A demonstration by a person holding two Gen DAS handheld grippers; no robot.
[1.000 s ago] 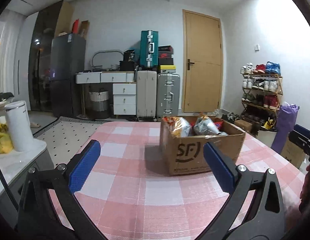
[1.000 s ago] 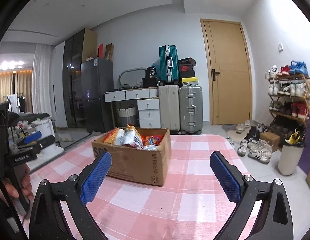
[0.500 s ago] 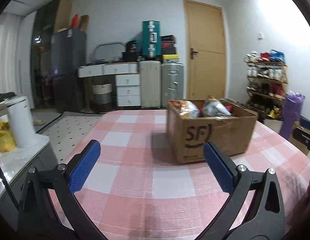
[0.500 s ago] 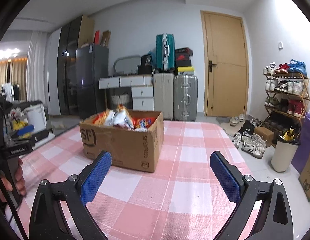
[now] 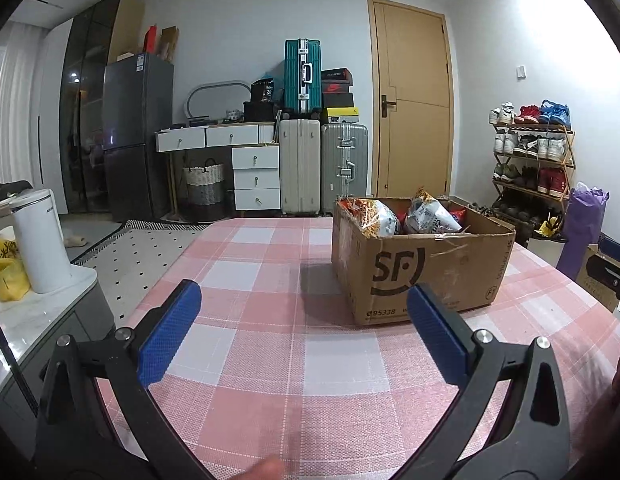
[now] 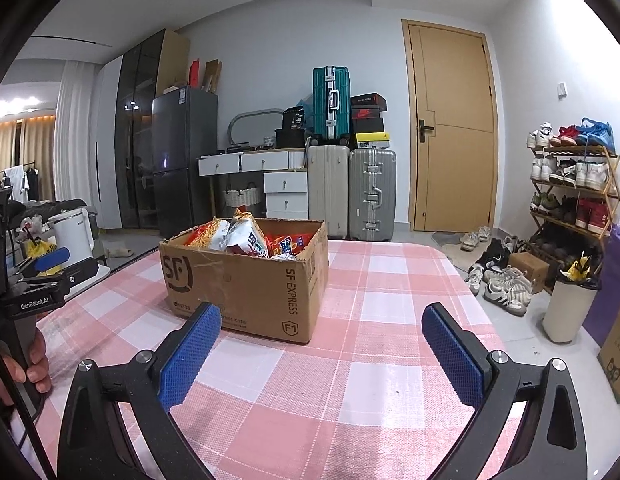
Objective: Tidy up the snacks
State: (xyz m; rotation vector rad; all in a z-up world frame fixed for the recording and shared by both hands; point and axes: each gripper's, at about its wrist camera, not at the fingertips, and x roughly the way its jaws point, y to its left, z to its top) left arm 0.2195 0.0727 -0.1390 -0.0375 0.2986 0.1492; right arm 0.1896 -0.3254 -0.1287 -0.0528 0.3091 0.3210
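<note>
Cardboard snack box (image 6: pixel 246 276) sits ahead of both wide-open, empty grippers (image 5: pixel 304 316) (image 6: pixel 322 340).

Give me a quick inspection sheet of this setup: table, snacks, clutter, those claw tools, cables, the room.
Surface: table under a pink-and-white checked cloth.
Job's things: open cardboard box on the table, snack bags poking out the top.
Clutter: nothing seen on the cloth besides the box.
Grippers: left gripper and right gripper both have jaws wide apart, holding nothing, short of the box.
Cables: a thin dark cord beside the left handle.
Surroundings: suitcases, door, shoe rack.
</note>
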